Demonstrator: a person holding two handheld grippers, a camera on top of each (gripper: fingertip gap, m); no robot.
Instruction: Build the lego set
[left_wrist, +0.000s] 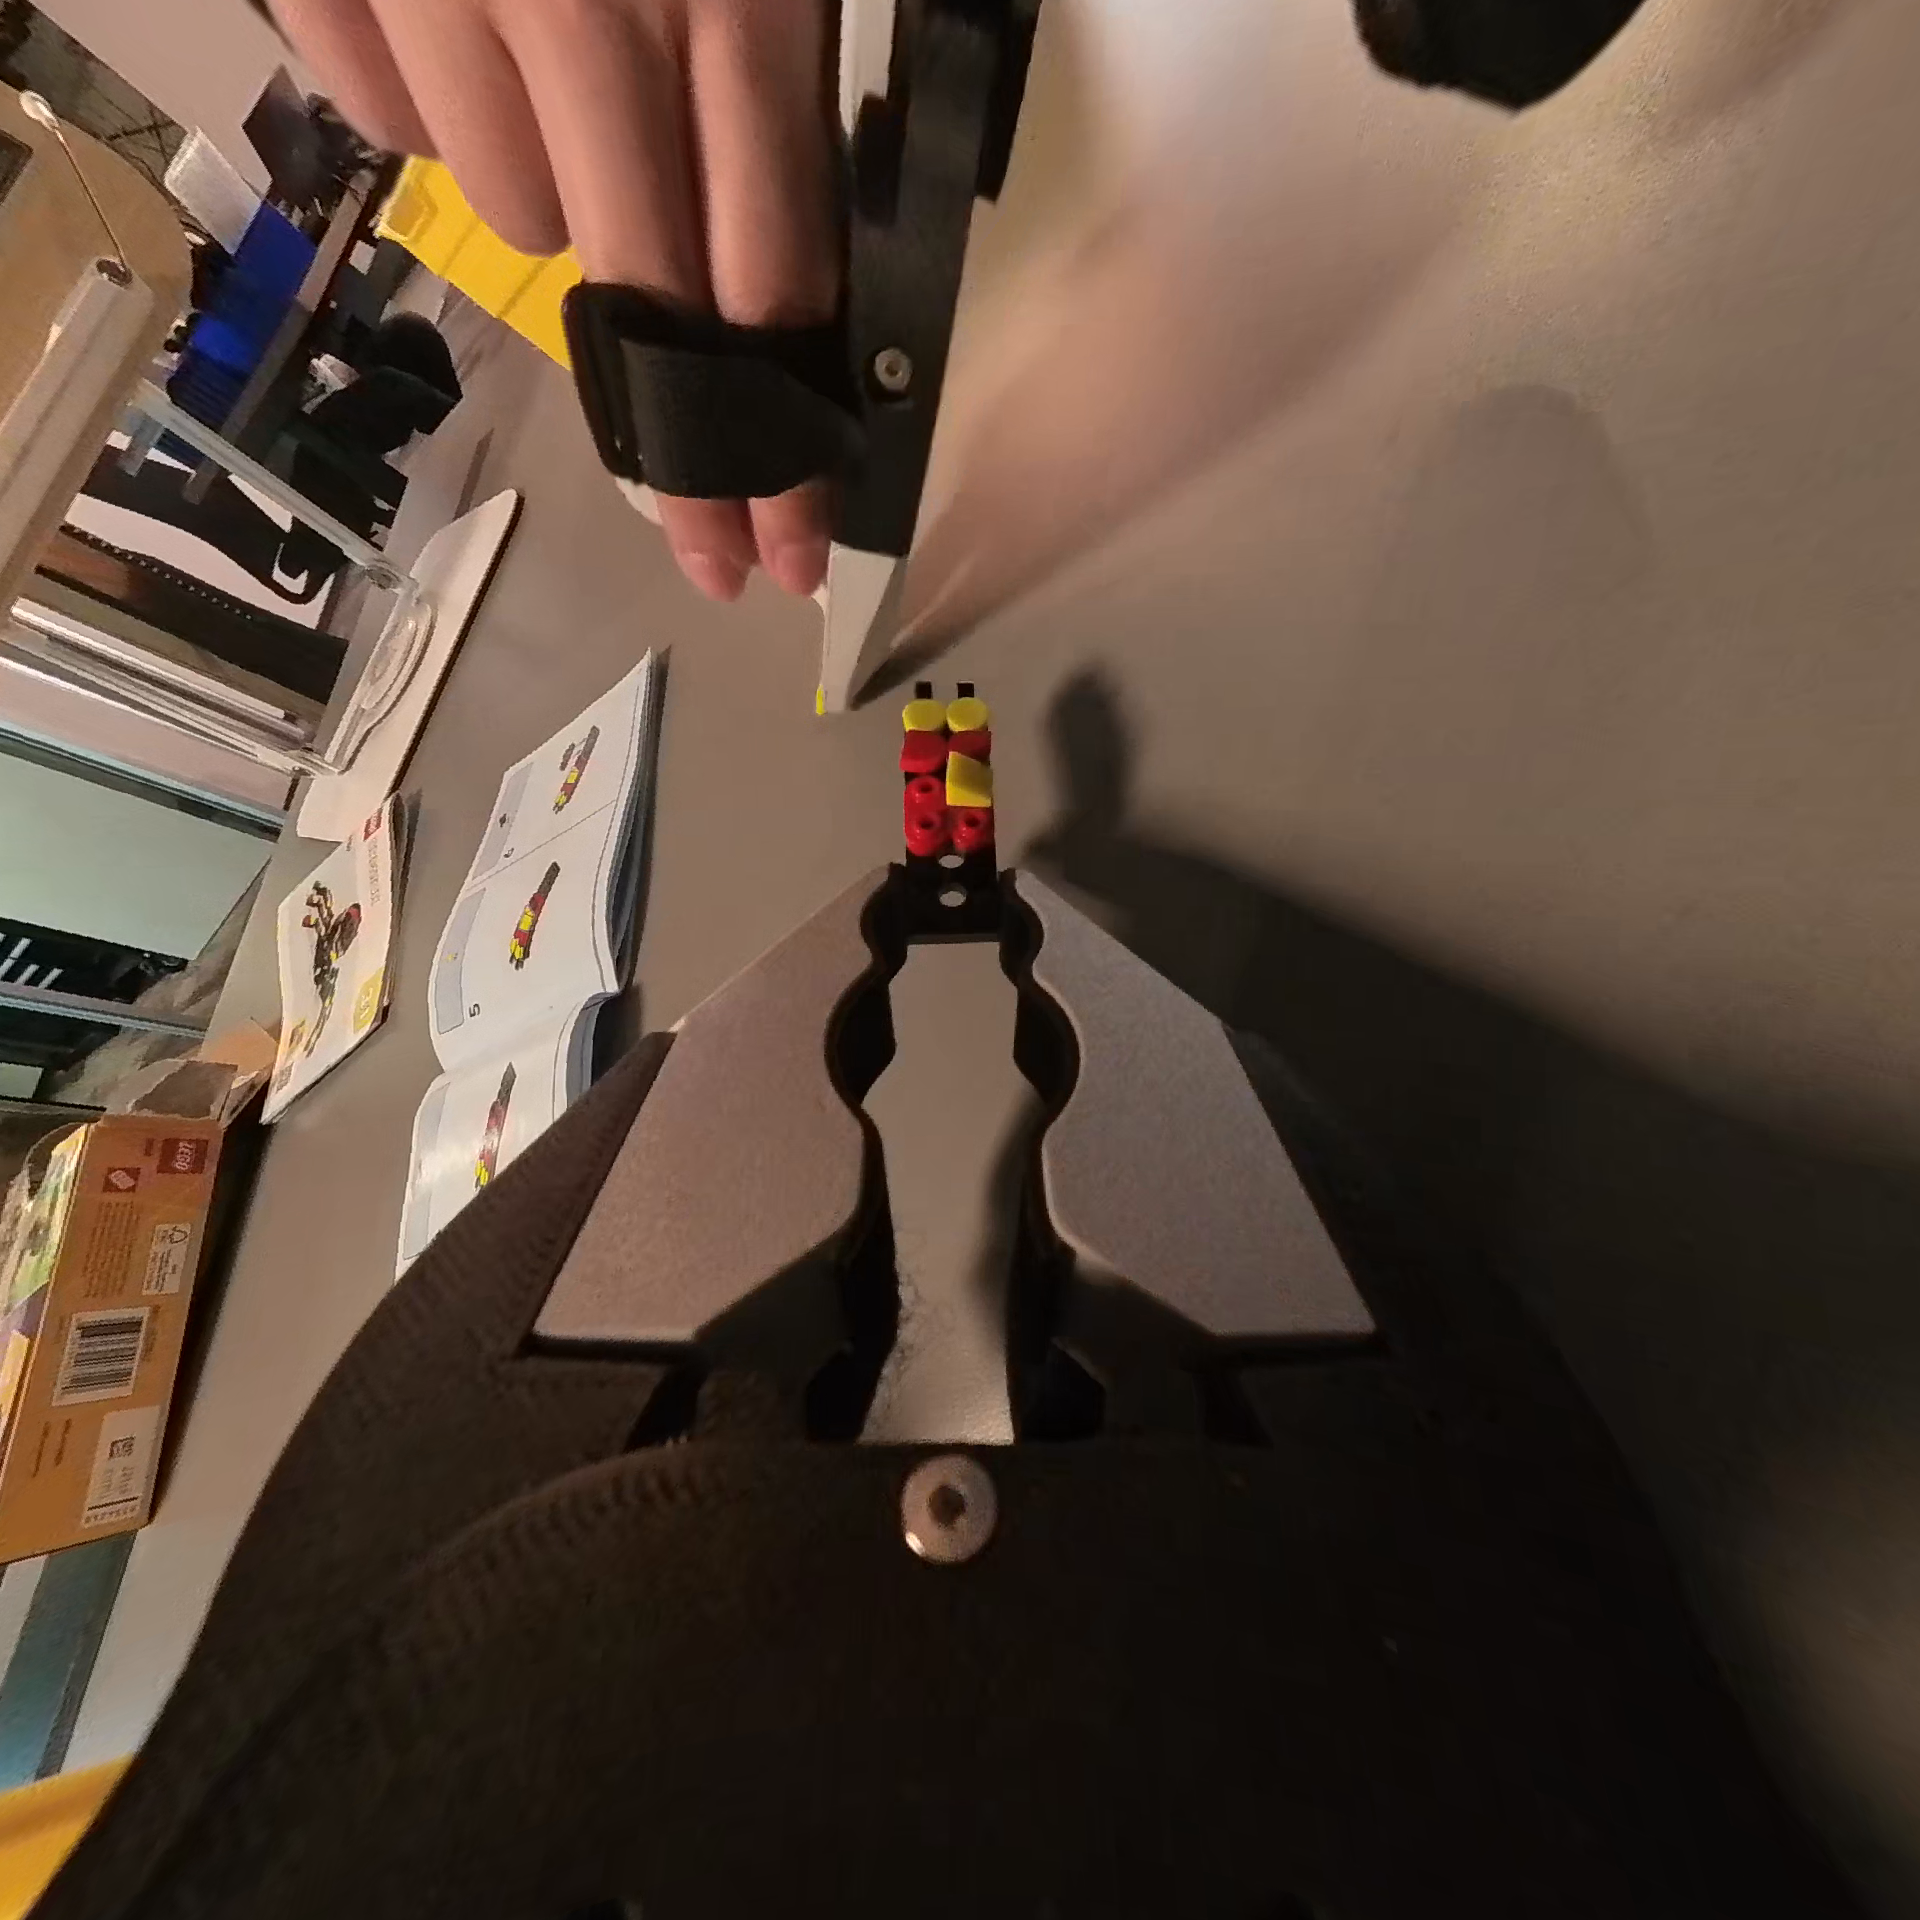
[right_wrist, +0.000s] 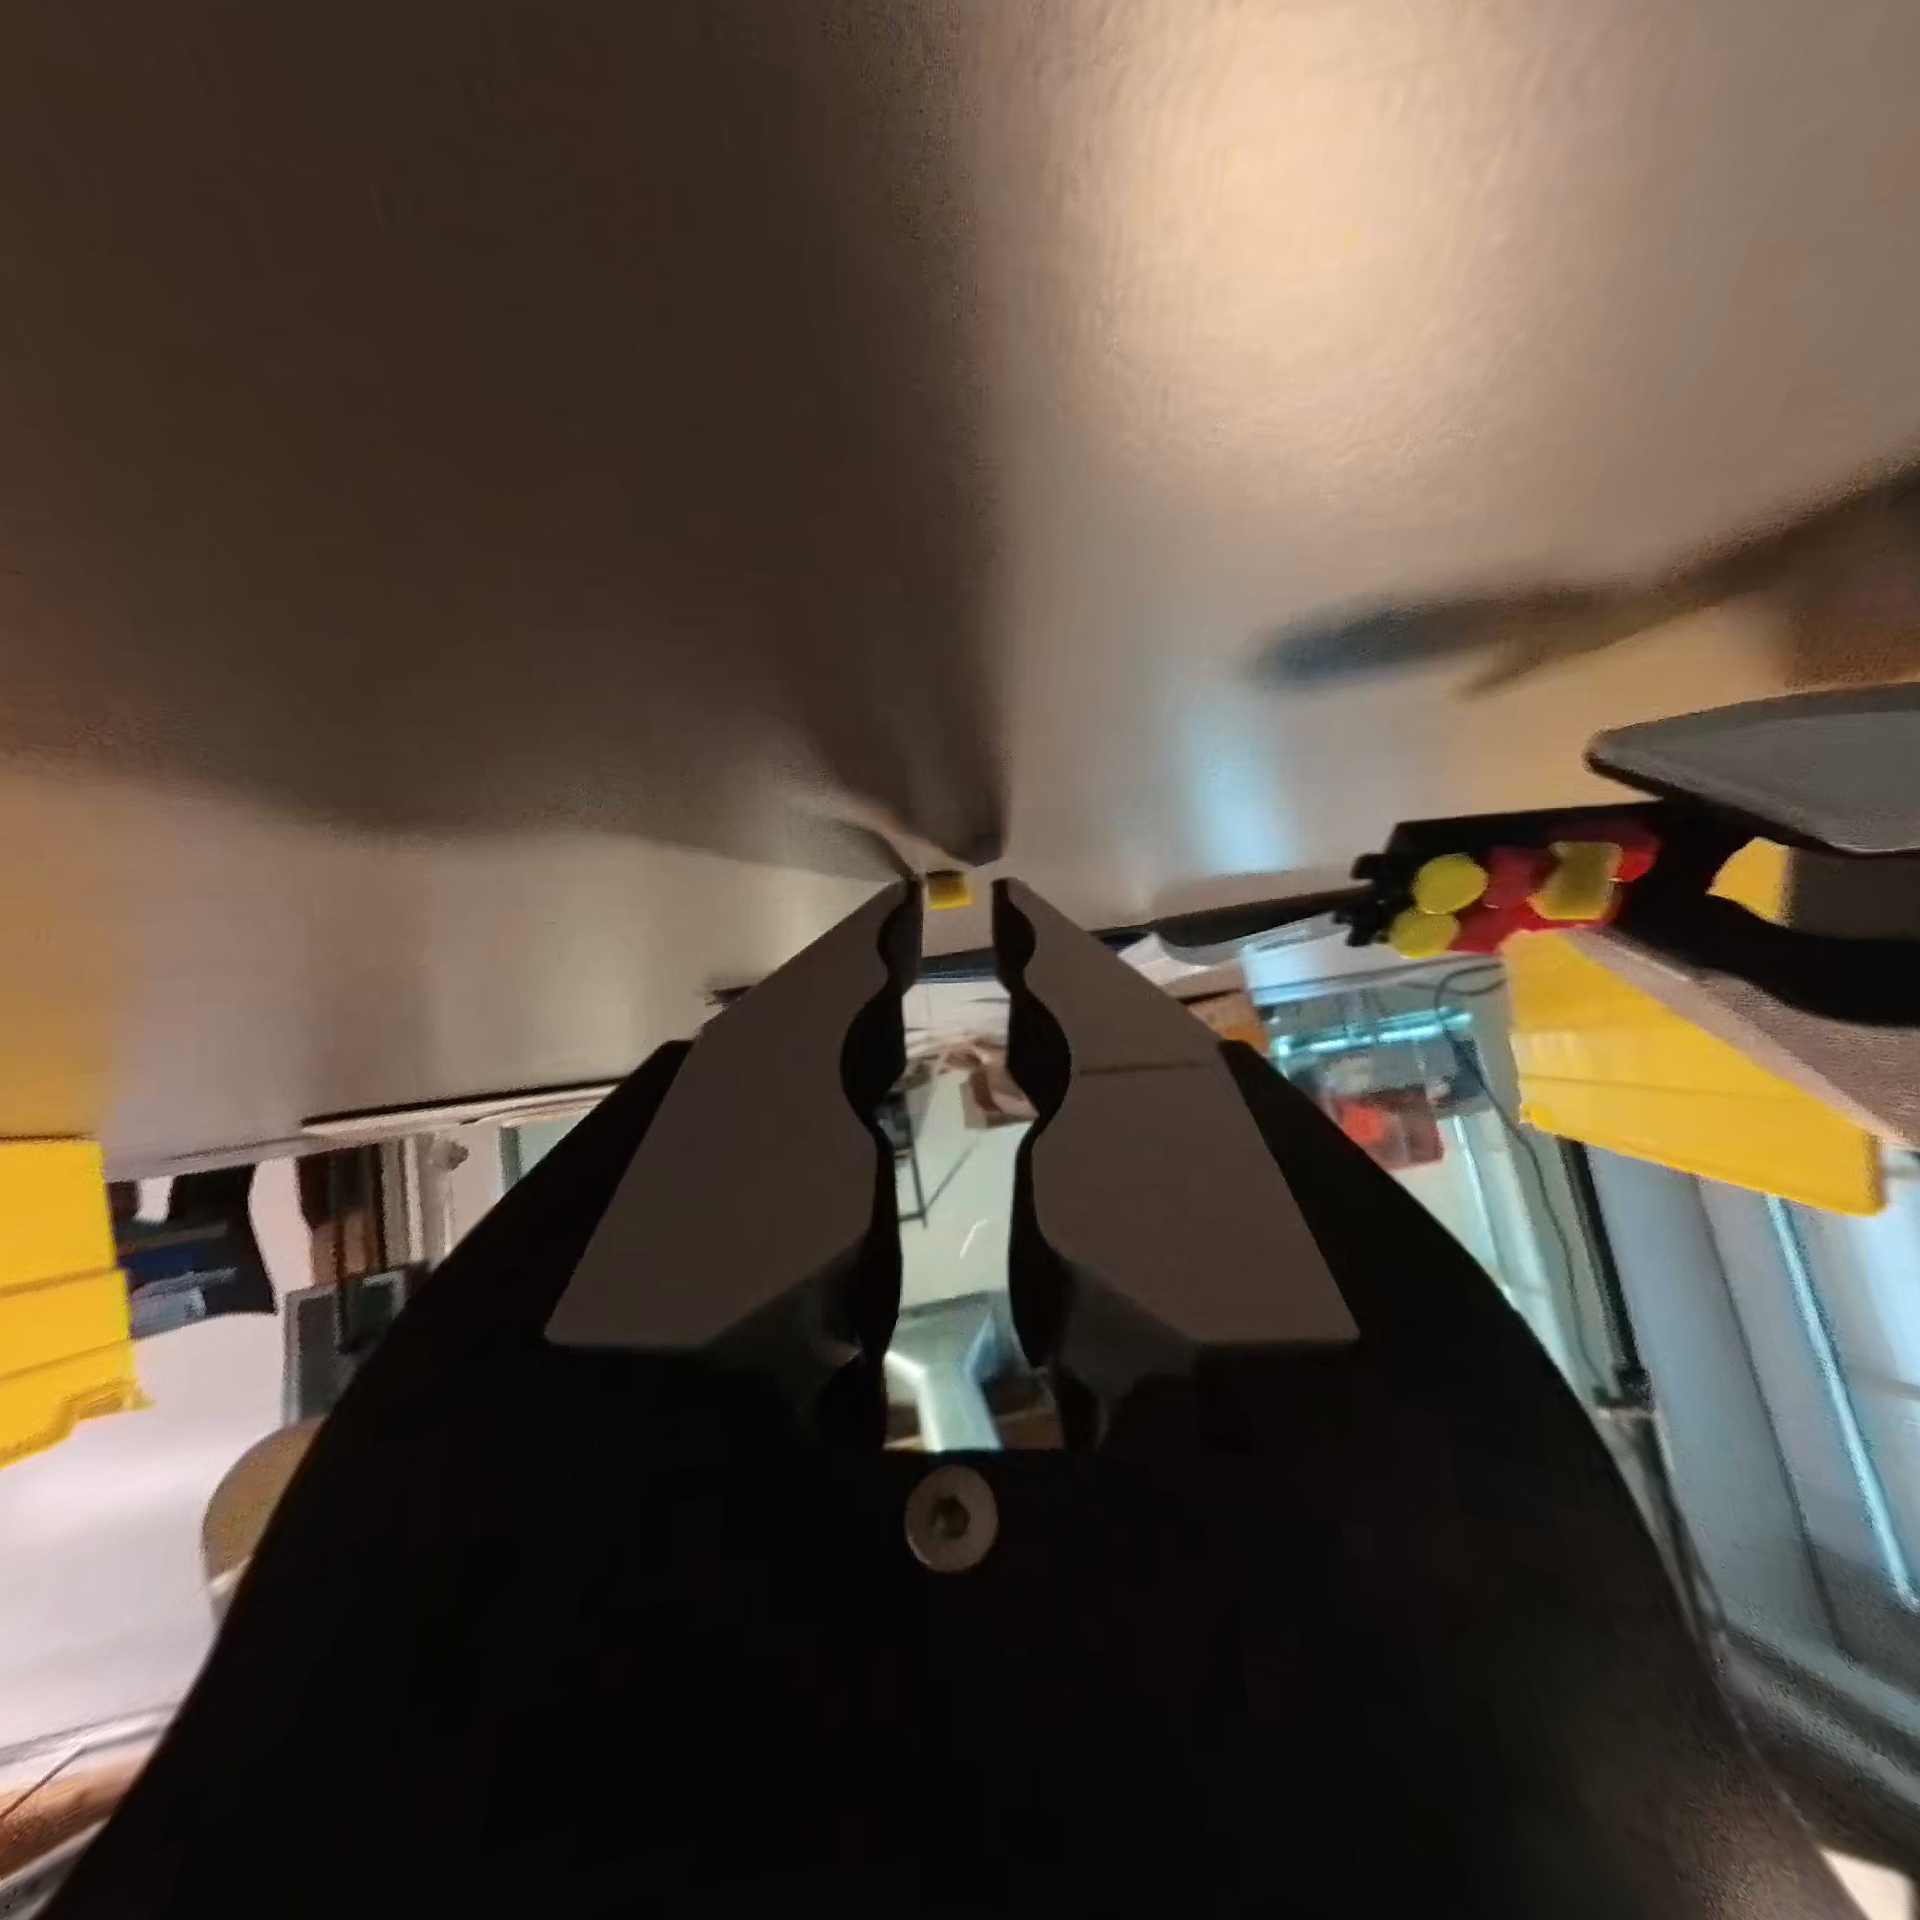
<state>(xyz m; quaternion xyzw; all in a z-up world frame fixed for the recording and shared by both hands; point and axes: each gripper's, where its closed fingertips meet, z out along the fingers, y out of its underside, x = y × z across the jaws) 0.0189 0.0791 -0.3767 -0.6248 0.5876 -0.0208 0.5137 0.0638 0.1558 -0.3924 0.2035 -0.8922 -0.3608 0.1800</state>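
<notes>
The part-built lego model (left_wrist: 948, 805) is a narrow black plate carrying red pieces, 2 round yellow studs at its far end and 1 yellow wedge, held level above the surface by its near end. A tiny yellow piece (right_wrist: 949, 890) sits pinched at tong tips, just beside the model's far end.
</notes>
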